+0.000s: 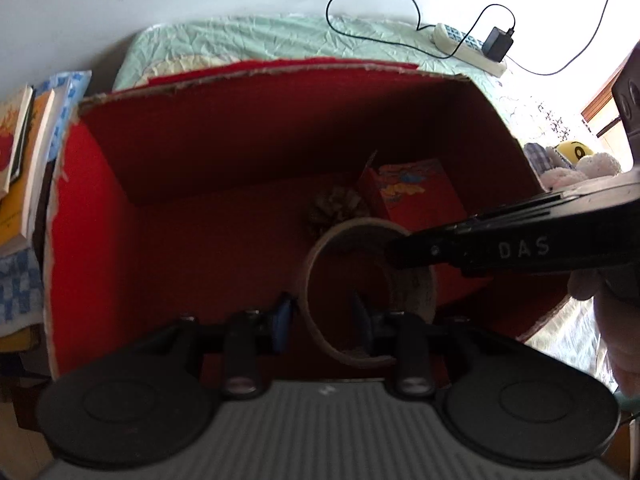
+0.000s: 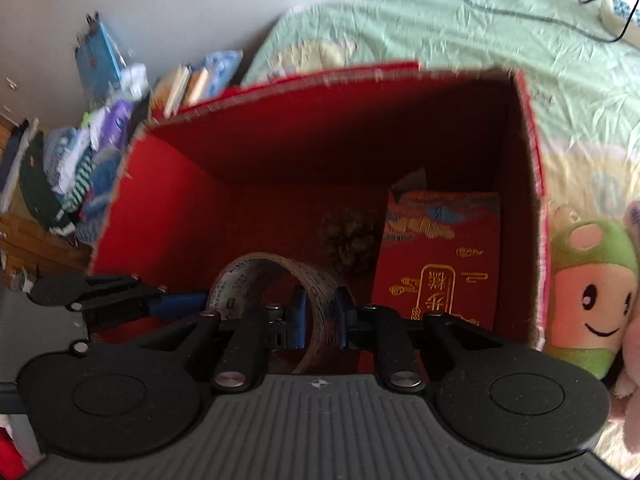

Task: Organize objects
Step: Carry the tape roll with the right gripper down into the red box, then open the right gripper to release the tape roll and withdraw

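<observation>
1. At the far left, a stack of books [image 1: 24, 160] stands beside a large red cardboard box [image 1: 92, 200]; in the right wrist view, folded clothes [image 2: 76, 176] are heaped further left of the books.
2. The red cardboard box sits open on a bed covered by a pale green sheet [image 1: 256, 40]. Its inside walls and floor are red.
3. The left hand-held gripper [image 1: 322, 316] hangs over the near part of the box with its blue-padded fingers moderately apart and nothing clamped between them. Its right finger lies inside the ring of a tape roll; its left finger is outside the ring.
4. The tape roll [image 2: 280, 280], a brown ring with printed lettering, is inside the box, near its front, standing on edge.
5. The right hand-held gripper [image 2: 320, 316] is closed narrowly on the wall of the tape roll, one finger inside the ring and one outside.
6. Behind the roll, a pine cone [image 2: 348, 236] lies on the box floor.
7. To the right of the pine cone, a red gift box [image 2: 440, 264] with gold lettering rests against the right wall.
8. Outside the box on the right, a green and pink plush toy [image 2: 588, 292] lies on the bed.
9. At the far right rear, a white power strip [image 1: 464, 46] with a black charger lies on the sheet.
</observation>
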